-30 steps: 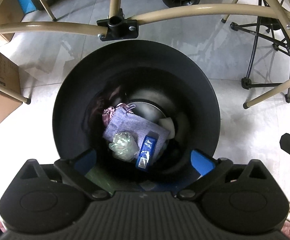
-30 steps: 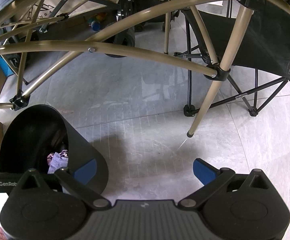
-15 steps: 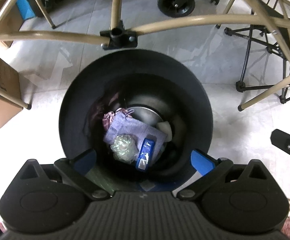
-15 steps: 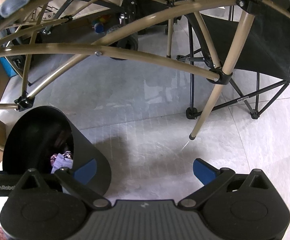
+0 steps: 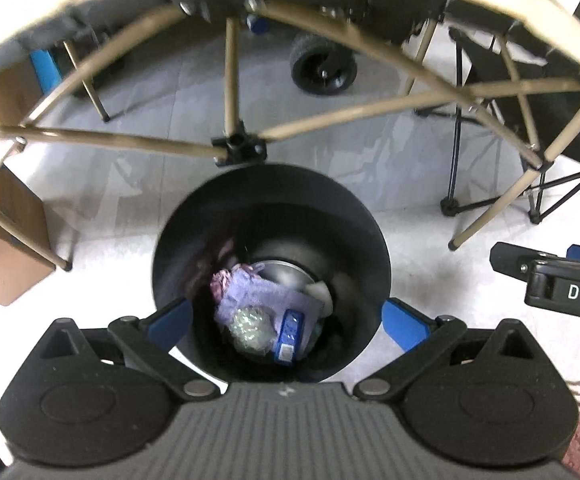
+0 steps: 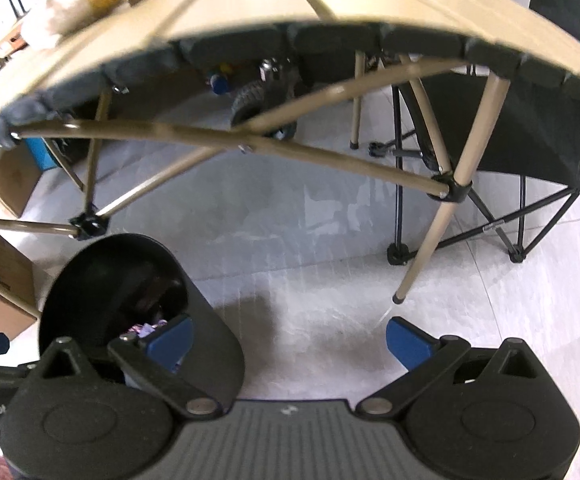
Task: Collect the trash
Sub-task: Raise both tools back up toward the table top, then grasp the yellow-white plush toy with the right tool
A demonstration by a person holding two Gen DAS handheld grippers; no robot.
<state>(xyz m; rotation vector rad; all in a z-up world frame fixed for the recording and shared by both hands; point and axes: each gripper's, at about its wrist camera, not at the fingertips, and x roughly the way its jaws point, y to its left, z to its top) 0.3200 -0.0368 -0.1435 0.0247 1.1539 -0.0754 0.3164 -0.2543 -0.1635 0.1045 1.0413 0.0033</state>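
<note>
Ahead of and above both grippers arches the folding table, its tan edge curving across the top of each view with crossed legs fanning down to the pale tiled floor. Off to the right of the right gripper sits a black camp chair, one table leg's foot planted just ahead of that gripper's right finger. Open floor spreads between the bin and that foot.

Directly below and in front of the left gripper stands the black trash bin, its round rim ringed by bare tile except where a leg joint sits just beyond the far edge. Left gripper's jaws spread wide, holding nothing. Right gripper likewise gaping and empty, the bin at its left finger.

Down inside: a purple cloth, a crumpled clear plastic wad on it, and a small blue packet beside that.
</note>
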